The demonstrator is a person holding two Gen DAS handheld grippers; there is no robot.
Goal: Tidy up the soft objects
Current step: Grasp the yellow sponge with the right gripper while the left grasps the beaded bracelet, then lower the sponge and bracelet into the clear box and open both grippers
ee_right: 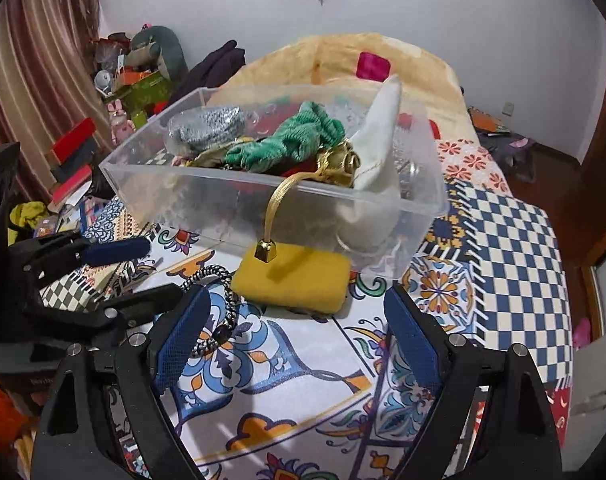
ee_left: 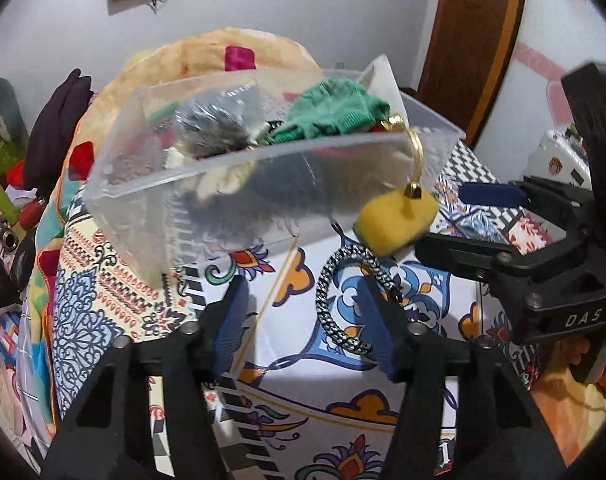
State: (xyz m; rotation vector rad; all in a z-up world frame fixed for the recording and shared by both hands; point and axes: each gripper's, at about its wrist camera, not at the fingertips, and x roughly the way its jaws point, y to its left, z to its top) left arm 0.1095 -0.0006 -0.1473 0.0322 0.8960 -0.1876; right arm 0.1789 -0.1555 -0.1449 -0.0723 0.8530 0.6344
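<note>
A clear plastic bin (ee_right: 231,200) is sitting on a bed covered by a patterned quilt (ee_right: 503,240). The bin is holding a pile of soft items: a green knitted piece (ee_right: 303,136), a silvery grey bundle (ee_right: 207,128) and a white cloth (ee_right: 379,136) that is sticking up above the rim at the right end.

A gold strap (ee_right: 279,196) is hanging over the front wall of the bin and ending in a gold cap on a yellow pad (ee_right: 299,284). The pad is lying on the quilt, just in front of the bin and touching its base. A black-and-white braided loop (ee_right: 223,304) is lying on the quilt just to the left of the pad.

The left gripper (ee_left: 299,320) is pointing down at the quilt with its jaws partly open. The braided loop (ee_left: 351,300) is lying at the inner face of its right finger; no grip on it is visible, and whether the finger is touching it cannot be told.

The right gripper (ee_right: 299,344) is pointing down toward the yellow pad with its jaws standing wide apart and holding nothing. The pad is lying just beyond its fingertips, apart from them. Both grippers are positioned side by side, near each other.
</note>
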